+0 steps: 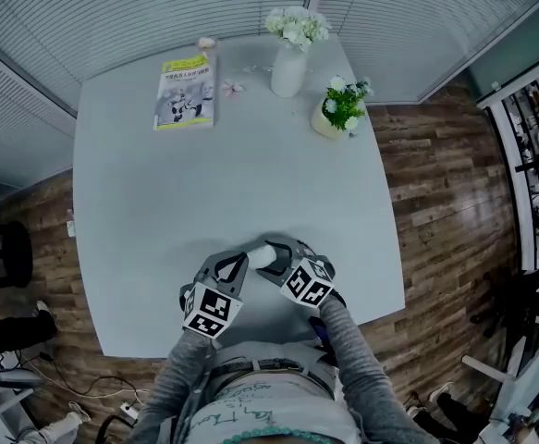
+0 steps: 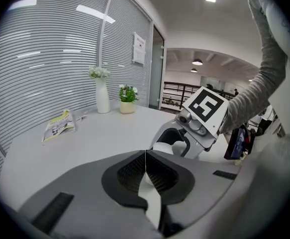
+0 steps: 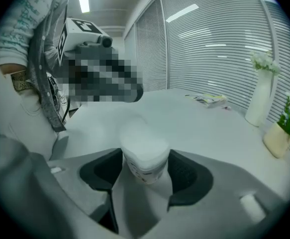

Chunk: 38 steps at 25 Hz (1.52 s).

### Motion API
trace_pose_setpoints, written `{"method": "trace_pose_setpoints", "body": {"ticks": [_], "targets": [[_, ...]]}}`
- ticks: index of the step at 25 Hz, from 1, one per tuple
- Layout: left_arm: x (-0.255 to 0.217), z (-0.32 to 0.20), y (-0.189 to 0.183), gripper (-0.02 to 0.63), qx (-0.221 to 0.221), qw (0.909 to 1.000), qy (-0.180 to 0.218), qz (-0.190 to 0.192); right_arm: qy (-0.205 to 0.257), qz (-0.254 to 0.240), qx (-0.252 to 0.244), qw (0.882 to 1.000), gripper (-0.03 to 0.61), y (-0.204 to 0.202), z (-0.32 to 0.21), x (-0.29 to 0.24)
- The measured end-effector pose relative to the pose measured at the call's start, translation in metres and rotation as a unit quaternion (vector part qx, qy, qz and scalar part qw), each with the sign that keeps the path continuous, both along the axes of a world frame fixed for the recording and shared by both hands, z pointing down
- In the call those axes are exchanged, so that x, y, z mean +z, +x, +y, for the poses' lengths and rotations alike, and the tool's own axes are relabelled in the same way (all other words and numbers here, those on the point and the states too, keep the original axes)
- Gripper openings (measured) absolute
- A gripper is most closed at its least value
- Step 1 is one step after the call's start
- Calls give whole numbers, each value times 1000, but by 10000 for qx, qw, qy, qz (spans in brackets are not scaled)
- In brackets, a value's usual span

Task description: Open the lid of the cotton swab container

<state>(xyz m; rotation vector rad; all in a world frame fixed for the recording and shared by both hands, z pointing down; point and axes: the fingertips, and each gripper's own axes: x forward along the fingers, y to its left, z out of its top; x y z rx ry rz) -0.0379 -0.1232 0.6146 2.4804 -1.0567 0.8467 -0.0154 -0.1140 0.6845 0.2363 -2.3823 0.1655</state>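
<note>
A small white cotton swab container (image 3: 144, 153) with a white lid sits between the pads of my right gripper (image 3: 145, 169); both pads touch its sides. In the head view the container (image 1: 265, 257) is low over the near edge of the grey table (image 1: 158, 248), between my right gripper (image 1: 280, 253) and my left gripper (image 1: 238, 266). The left gripper (image 2: 145, 171) is shut with nothing between its jaws, and it points at the container (image 2: 163, 147) held in the right gripper (image 2: 184, 133) just ahead of it.
At the table's far side lie a booklet (image 1: 187, 92), a white vase of flowers (image 1: 288, 67), a small potted plant (image 1: 338, 109) and little pink items (image 1: 232, 87). Blinds run behind the table, and wooden floor shows to its right.
</note>
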Motion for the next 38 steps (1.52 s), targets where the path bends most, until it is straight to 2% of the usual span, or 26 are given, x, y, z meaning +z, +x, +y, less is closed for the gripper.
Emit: {"method": "trace_pose_setpoints", "body": {"ticks": [4,9,12,16,22,26,32,36,38], "targets": [[6,9,9,2,594,9973,7,-422,52,-8,239,9997,279,2,3,-1],[9,13,13,21,830,9955,-132,-442,96,16,316,9995,273,2,8,0],[10,17,17,50,1153,9914,-98,-609,133,11,383,9992,272,2,9,0],[17,26,24,125,1609,9833,-170,-833,156,-3,424,9990,270,2,11,0],[27,34,30,201,2268,9639,-27,-1397,162,-1,432,9989,265,3,12,0],[31,32,32,212,2450,9568,10,-1567,183,-4,390,9991,264,3,14,1],[38,31,36,212,2974,9343,69,-1964,195,-14,329,9993,262,2,15,1],[39,35,42,209,3126,9300,-6,-1935,206,-16,311,9993,261,2,16,1],[38,36,44,186,3124,9303,-17,-1920,211,-16,309,9993,261,3,17,0]]}}
